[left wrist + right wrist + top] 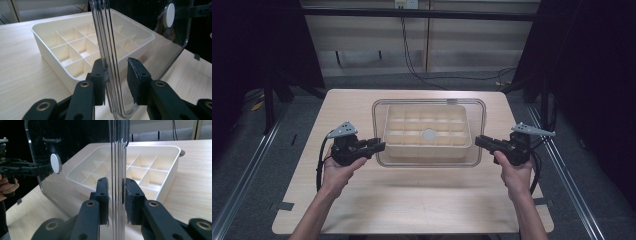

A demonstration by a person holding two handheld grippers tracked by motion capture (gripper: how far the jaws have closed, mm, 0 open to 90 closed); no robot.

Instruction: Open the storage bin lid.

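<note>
Nearest the camera: in the left gripper view, the left gripper [117,82] rises from the bottom edge, its two black jaws standing either side of the rim of the clear plastic lid with rounded corners [110,37].
Left gripper state: closed down on the lid's left short edge; one pad presses the rim, while the other pad seems a little off the plastic, so I judge the grip light.
Right gripper state: in the right gripper view, the right gripper [117,200] is clamped on the lid's opposite short edge, both pads against the rim at lower centre of the frame.
Lid's place: in the high view it sits at centre frame, level over the cream plastic organiser tray with a grid of small compartments [398,145], which rests on the pale wooden counter [412,200].
Lid's mark: a small white round disc [429,134] sits on the lid's middle.
Long axis: the lid runs left to right across the high view, the left gripper [373,146] and the right gripper [484,142] each at one end.
Nearer hand: neither; the two hands are matched in reach.
Deciding relation: the lid hangs directly above the tray, outline overhanging it all round, so the coming move is likely straight up or straight down, with both ends kept level.
</note>
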